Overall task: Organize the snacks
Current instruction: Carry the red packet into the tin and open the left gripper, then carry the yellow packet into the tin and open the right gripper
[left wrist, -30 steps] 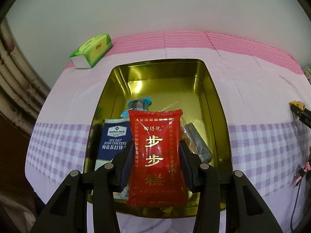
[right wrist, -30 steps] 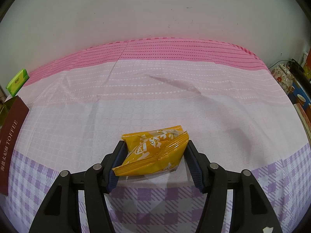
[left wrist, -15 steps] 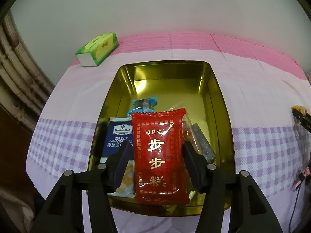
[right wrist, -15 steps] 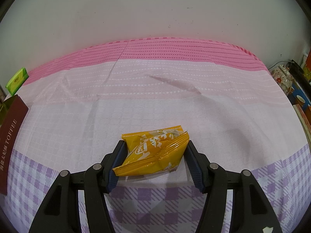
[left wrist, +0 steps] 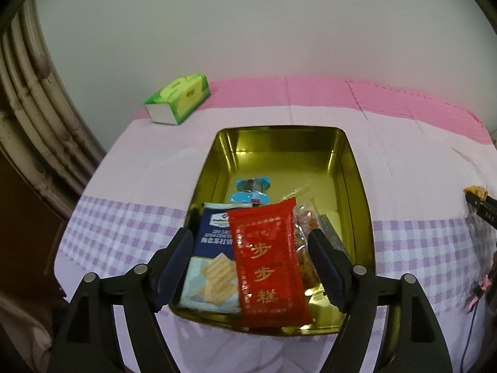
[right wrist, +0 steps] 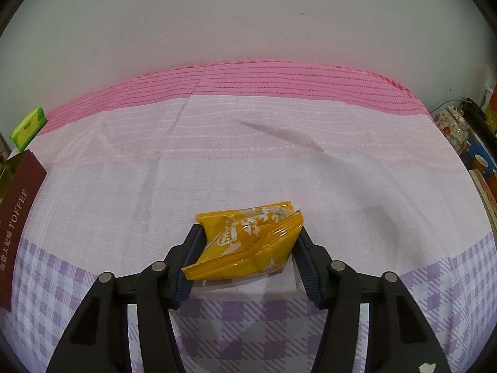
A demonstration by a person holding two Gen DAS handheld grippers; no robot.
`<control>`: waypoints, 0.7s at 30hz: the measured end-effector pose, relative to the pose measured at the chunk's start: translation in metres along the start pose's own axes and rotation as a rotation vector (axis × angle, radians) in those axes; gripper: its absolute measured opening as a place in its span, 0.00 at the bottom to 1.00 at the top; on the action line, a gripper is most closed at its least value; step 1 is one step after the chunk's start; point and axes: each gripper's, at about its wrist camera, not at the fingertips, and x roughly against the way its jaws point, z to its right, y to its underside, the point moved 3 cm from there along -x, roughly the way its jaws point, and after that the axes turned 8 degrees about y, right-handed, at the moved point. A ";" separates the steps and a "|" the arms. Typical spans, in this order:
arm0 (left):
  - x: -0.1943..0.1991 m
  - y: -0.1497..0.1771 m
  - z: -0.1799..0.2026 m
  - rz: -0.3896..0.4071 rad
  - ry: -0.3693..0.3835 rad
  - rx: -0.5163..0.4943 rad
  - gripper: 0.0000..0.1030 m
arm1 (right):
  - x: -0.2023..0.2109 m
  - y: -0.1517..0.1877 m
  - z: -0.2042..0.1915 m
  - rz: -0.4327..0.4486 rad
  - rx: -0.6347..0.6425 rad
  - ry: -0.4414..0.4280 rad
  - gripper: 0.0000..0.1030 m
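The gold tin (left wrist: 357, 186) lies on the checked cloth in the left wrist view. A red snack packet (left wrist: 270, 264) rests in its near end, on top of a blue cracker packet (left wrist: 211, 242), an orange snack bag (left wrist: 306, 217) and a blue-wrapped sweet (left wrist: 251, 186). My left gripper (left wrist: 250, 236) hovers over them. Its jaws are opening, with both pads clear of the red packet. In the right wrist view my right gripper (right wrist: 248, 233) is closing on a yellow snack packet (right wrist: 245, 242). Both pads press its sides just above the cloth.
A green tissue pack (left wrist: 178, 99) lies at the table's far left corner, by the wall. A dark red toffee lid (right wrist: 18, 217) sits at the left edge of the right wrist view. Cups and a floral pot (right wrist: 450, 127) stand beyond the table's right end.
My left gripper let go of the red packet, spread its jaws and drew up and back; the packet now lies in the tin. The right gripper squeezed the yellow packet slightly tighter without moving.
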 end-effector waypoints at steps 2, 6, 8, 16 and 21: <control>0.004 0.002 -0.002 0.006 -0.020 -0.016 0.76 | 0.000 0.000 0.001 0.001 -0.001 -0.003 0.51; 0.011 0.008 -0.010 0.017 -0.059 -0.026 0.76 | 0.000 -0.001 0.001 0.004 0.006 -0.008 0.48; 0.013 0.010 -0.016 0.017 -0.062 -0.014 0.76 | 0.000 -0.001 0.001 0.006 0.011 -0.009 0.46; 0.015 0.017 -0.039 0.008 -0.083 0.061 0.80 | 0.002 0.000 -0.005 -0.001 0.017 0.000 0.45; 0.012 0.021 -0.051 -0.003 -0.095 0.103 0.80 | 0.012 -0.002 -0.016 0.005 0.020 -0.010 0.45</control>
